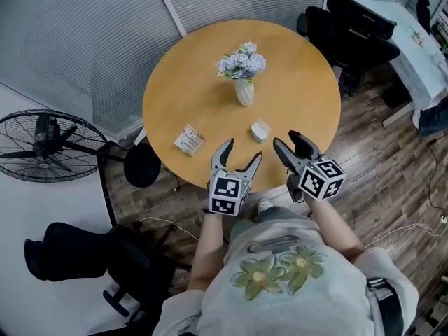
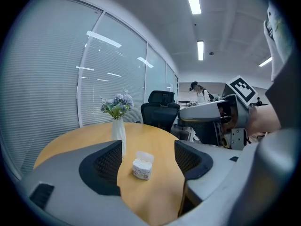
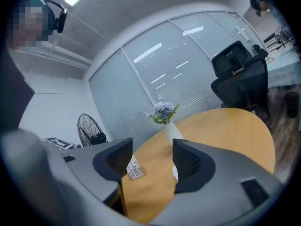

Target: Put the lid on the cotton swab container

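Note:
The small white cotton swab container [image 1: 260,130] stands on the round wooden table [image 1: 203,68] near its front edge, its hinged lid [image 2: 145,156] tipped up and back. My left gripper [image 1: 243,150] hovers just short of the table edge, open, and in the left gripper view the container [image 2: 142,166] sits ahead between the jaws, untouched. My right gripper [image 1: 286,139] is open too, right of the container with nothing in it. In the right gripper view only a sliver of the container [image 3: 175,172] shows behind the right jaw.
A white vase of pale blue flowers [image 1: 243,75] stands mid-table. A small printed pack [image 1: 188,139] lies left of the container. A floor fan [image 1: 49,145] is at the left, black office chairs [image 1: 350,26] and a white desk [image 1: 413,47] at the back right.

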Available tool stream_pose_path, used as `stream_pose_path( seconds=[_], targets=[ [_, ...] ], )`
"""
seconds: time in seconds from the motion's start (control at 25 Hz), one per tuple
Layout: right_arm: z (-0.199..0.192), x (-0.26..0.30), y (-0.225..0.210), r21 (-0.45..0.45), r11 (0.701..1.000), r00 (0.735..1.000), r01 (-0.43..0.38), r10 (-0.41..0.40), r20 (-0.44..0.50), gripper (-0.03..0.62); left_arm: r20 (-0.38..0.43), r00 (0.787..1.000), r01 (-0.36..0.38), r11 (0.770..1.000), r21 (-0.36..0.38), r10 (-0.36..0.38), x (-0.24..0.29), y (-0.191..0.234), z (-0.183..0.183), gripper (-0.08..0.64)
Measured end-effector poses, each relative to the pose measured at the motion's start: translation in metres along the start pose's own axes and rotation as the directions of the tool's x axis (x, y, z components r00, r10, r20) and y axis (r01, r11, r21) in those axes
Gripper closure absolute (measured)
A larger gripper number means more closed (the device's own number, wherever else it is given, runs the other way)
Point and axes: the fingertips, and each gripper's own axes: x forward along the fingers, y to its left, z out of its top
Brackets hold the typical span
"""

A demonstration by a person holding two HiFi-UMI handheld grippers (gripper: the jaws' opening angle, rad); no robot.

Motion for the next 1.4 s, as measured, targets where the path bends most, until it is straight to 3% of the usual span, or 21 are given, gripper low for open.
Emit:
stream_pose_path(
  seconds=[0.48, 0.88, 1.04, 1.4],
  targets=[
    [-0.011, 0.016, -0.021, 0.070, 0.998, 0.999, 0.006, -0.004, -0.032, 0.331, -0.071, 0.996, 0.044, 0.999, -0.014, -0.045, 0.037, -0.002, -0.027, 0.210],
    [-0.025, 0.038, -0.039, 0.154, 0.988, 0.998, 0.031, -0.021, -0.064, 0.333, -0.142, 0.987, 0.082, 0.996, 0.035, -0.076, 0.072, 0.009, -0.049, 0.179],
    [-0.035, 0.050, -0.054, 0.198, 0.979, 0.996, 0.047, -0.031, -0.085, 0.334, -0.158, 0.983, 0.094, 0.996, 0.010, -0.091, 0.086, 0.014, -0.062, 0.179],
    [-0.059, 0.077, -0.075, 0.231, 0.969, 0.986, 0.087, -0.051, -0.158, 0.333, -0.241, 0.961, 0.147, 0.988, 0.037, -0.134, 0.115, 0.016, -0.097, 0.179]
  ],
)
